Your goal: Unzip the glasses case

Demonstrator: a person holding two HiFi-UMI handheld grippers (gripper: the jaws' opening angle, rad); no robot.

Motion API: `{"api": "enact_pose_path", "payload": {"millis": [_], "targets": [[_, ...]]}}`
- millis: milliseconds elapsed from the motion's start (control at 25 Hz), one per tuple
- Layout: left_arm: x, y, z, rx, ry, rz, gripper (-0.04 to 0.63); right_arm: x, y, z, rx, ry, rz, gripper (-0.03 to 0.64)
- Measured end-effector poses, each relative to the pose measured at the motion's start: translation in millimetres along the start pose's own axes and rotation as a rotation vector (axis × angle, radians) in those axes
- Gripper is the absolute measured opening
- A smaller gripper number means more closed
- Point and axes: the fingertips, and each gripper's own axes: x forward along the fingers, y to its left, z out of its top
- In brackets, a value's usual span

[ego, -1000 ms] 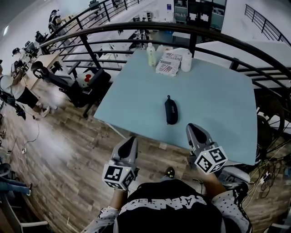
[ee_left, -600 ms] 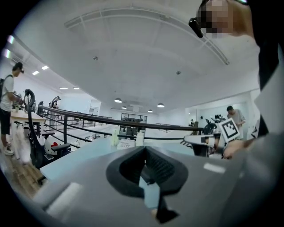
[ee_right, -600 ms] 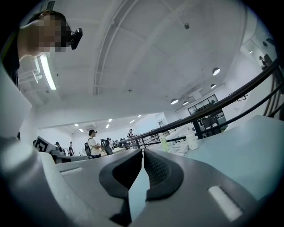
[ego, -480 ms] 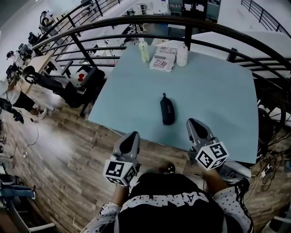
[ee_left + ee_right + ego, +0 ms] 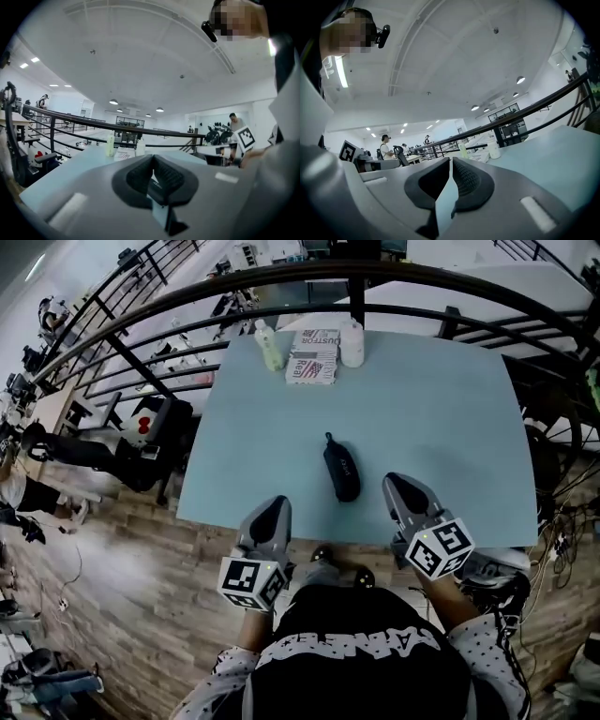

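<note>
This is the approach step, and nothing is gripped yet. The case point(image 5: 342, 468) lies on the table point(image 5: 441, 409), apparently zipped, with its length running away from the person. The left hand-held gripper point(image 5: 270, 514) hangs to the left of the case's near end, clear of it. The right hand-held gripper point(image 5: 397, 489) sits just right of that same end, not touching. Both have their jaws pressed together on nothing. Next, I judge, one must spread its jaws and pin the case. The other must find the zip pull, too small to locate here, and pinch it.
</note>
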Motion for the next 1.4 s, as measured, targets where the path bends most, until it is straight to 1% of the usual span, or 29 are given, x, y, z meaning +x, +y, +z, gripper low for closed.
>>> {"api": "enact_pose_path", "payload": {"millis": [160, 400, 520, 800, 1040, 1160, 1280, 1400], "targets": [[23, 19, 6, 0.005, 0.014, -0.063, 0.0, 20, 0, -2, 0.004, 0.007, -0.051, 0.008], [59, 51, 0, 0.021, 0.052, -0.14, 0.0, 59, 0, -15, -0.002, 0.043, -0.104, 0.026], [75, 62, -9, 0.017, 0.071, -0.187, 0.0, 73, 1, -27, -0.014, 0.071, -0.134, 0.034], [114, 70, -36, 0.004, 0.13, -0.3, 0.0, 93, -11, -61, -0.021, 0.152, -0.229, 0.067], [136, 65, -56, 0.022, 0.177, -0.396, 0.0, 104, -18, -89, -0.013, 0.206, -0.292, 0.103], [143, 66, -61, 0.04, 0.184, -0.425, 0.0, 109, -22, -101, -0.011, 0.229, -0.316, 0.118], [146, 73, -65, 0.047, 0.191, -0.439, 0.0, 115, -23, -116, -0.018, 0.272, -0.336, 0.15], [147, 82, -68, 0.041, 0.198, -0.443, 0.0, 123, -26, -133, -0.033, 0.338, -0.354, 0.203]]}}
